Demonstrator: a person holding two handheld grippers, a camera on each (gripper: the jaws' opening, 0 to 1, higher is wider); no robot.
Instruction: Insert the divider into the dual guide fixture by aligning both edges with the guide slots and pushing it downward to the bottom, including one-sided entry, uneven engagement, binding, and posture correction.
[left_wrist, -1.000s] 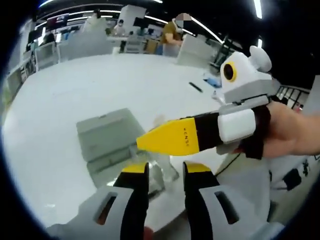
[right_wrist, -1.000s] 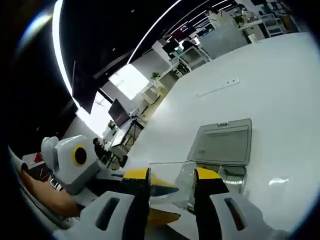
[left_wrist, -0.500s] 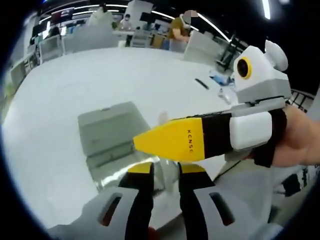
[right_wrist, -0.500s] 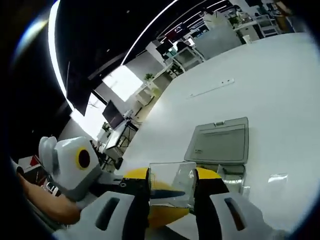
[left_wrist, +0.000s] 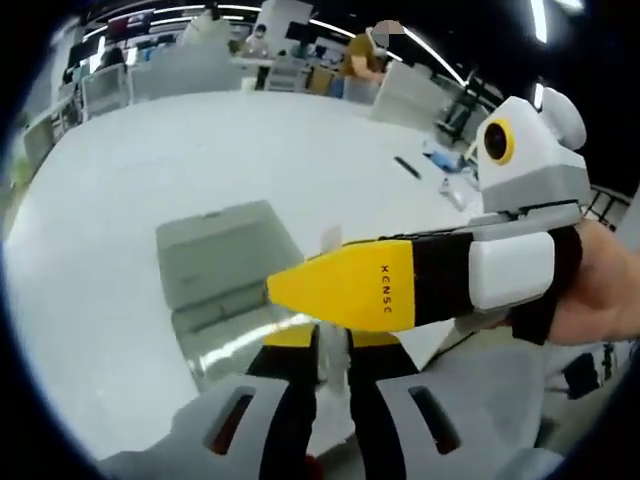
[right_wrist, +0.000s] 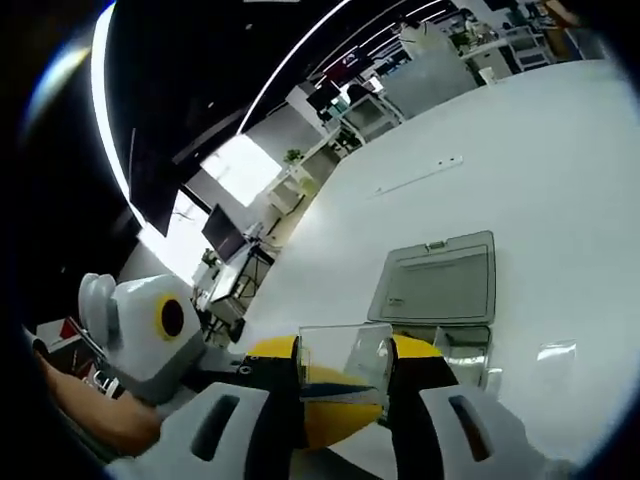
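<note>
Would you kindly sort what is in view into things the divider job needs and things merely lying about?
Job:
- clear divider, clamped in the right gripper
- grey guide fixture
- left gripper

Lying about:
- dark pen-like item on the white table

The left gripper (left_wrist: 331, 345) is held low with its jaws drawn almost together. The right gripper (right_wrist: 343, 365) is closed on the clear divider (right_wrist: 343, 362); it is carried in a hand (left_wrist: 598, 283) and crosses above the left.
</note>
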